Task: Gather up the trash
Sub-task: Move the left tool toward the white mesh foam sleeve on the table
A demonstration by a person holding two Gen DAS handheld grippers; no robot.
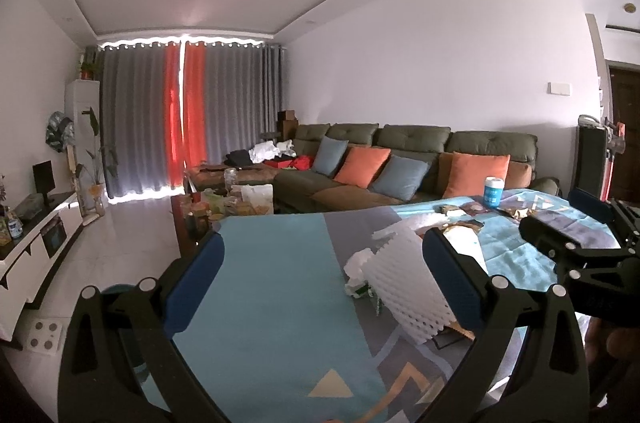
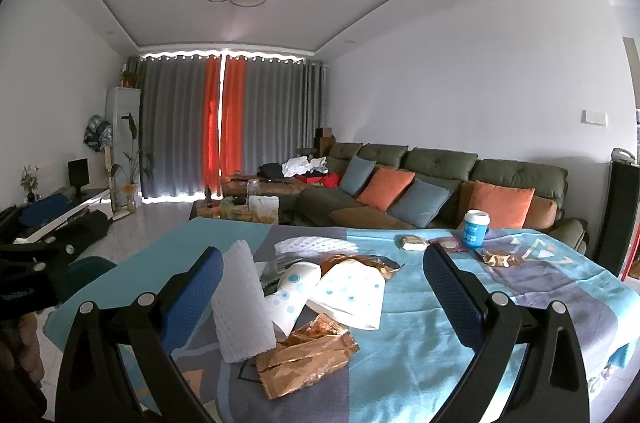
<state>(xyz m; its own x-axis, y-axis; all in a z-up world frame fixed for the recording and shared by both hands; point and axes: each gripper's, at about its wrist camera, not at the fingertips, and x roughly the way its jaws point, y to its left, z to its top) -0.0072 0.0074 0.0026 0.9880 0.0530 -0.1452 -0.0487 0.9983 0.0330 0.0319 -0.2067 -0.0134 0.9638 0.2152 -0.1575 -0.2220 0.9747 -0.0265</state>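
Scanning left wrist view: left gripper [image 1: 322,275] jaws wide apart, empty, over tablecloth [image 1: 272,287].
Foam net [image 1: 408,287]: touching the right finger's inner side, long axis running away-left to near-right; judged feather-light, squashy.
Right wrist view: right gripper [image 2: 322,287] spread open, holding nothing.
Trash pile: foam net [image 2: 242,299] upright-tilted by left finger, paper cups [image 2: 320,295] on their sides, mouths nearward, gold wrappers [image 2: 308,353] flat, judged crinkly, slippery.
Hold: pinch net mid-body.

On the table [image 2: 420,343], a foam net [image 2: 240,307] stands left of paper cups [image 2: 348,295], with wrappers [image 2: 308,351] in front. A lidded cup [image 2: 476,228] stands at the far edge, before the sofa [image 2: 440,167].
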